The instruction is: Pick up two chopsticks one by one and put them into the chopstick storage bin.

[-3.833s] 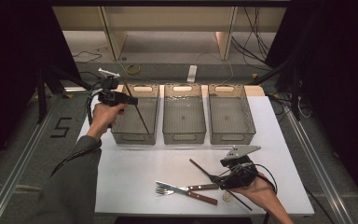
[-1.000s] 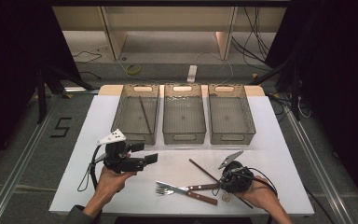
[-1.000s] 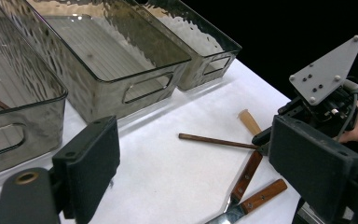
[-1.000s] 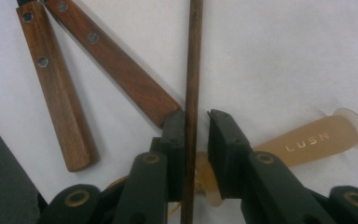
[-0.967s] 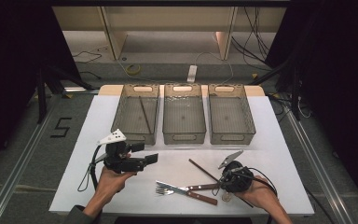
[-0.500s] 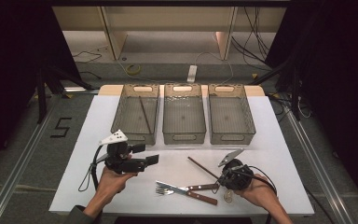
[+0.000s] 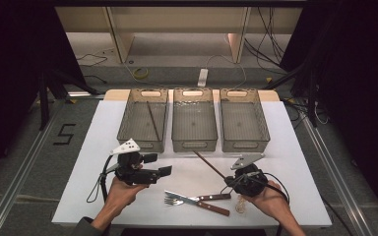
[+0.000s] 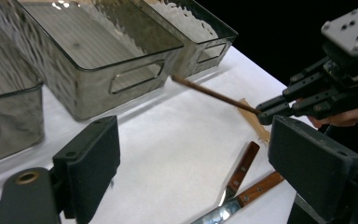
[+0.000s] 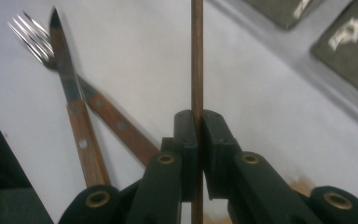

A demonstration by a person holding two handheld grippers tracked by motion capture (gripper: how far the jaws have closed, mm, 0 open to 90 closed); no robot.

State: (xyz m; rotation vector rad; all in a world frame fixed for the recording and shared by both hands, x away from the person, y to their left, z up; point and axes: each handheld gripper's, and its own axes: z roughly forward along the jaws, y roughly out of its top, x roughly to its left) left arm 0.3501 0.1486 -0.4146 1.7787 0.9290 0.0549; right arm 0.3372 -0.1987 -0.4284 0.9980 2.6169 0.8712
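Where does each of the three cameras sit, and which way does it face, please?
High view: above the person's side, looking forward and down on three bins; both forearms enter below.
Left gripper view: between open jaws, toward the right gripper.
Right gripper view: along jaws shut on a chopstick.
Shared: chopstick, knife and fork.

Chopstick tip beyond the right gripper view's top edge

Bare table lies open between the 3 bins and both grippers. The fork and knife block the near edge.
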